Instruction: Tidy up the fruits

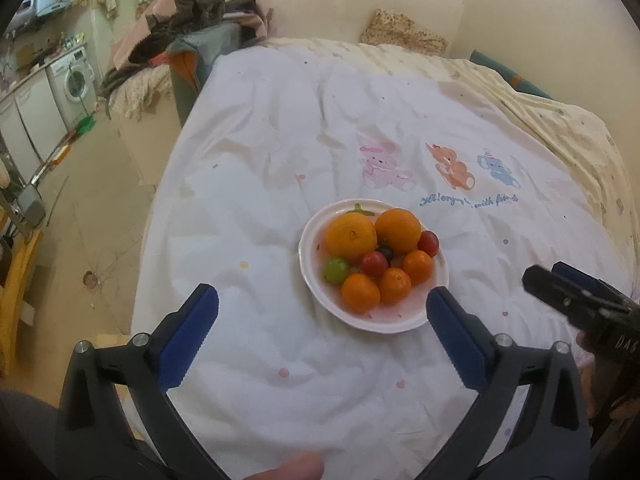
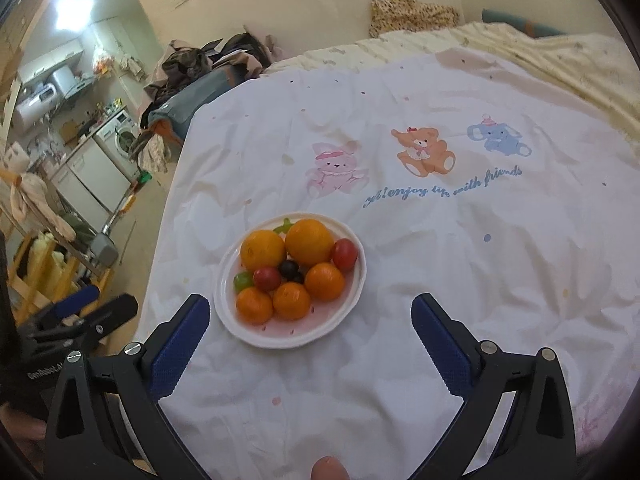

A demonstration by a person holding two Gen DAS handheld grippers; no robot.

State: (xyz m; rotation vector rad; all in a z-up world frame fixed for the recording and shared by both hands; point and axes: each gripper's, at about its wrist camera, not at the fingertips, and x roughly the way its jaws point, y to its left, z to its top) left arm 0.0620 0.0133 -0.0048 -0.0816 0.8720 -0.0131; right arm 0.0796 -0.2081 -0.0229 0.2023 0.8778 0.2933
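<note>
1. Left wrist view: we hold the left gripper point(image 1: 322, 302) with its blue-padded fingers spread wide apart and nothing between them, above a white quilt point(image 1: 256, 168) that covers the bed.
2. Just ahead of this claw, in line with the gap between its fingers and nearer the right finger, sits a white plate point(image 1: 310, 276) on the quilt. It carries two large oranges point(image 1: 351, 238), three small mandarins point(image 1: 360, 292), two red cherry tomatoes point(image 1: 373, 264), a green grape point(image 1: 335, 270) and a dark grape between them.
3. Right wrist view: our right gripper point(image 2: 310, 312) also stands spread, gripping nothing, and the same plate point(image 2: 228, 280) lies just beyond its left finger.
4. Farther ahead of the right claw the quilt point(image 2: 460, 264) shows a pink rabbit point(image 2: 334, 168), an orange bear point(image 2: 424, 152) and a blue elephant point(image 2: 498, 138) above a line of blue script.
5. Beyond the quilt we see a cream sheet point(image 2: 560, 56) and a patterned cushion point(image 2: 412, 14) against the wall.
6. To the far left of both claws the floor opens toward a washing machine point(image 1: 74, 74), white cabinets and a heap of clothes point(image 1: 188, 20) at the bed's edge.
7. Each gripper appears at the edge of the other's view, well apart from the plate.
</note>
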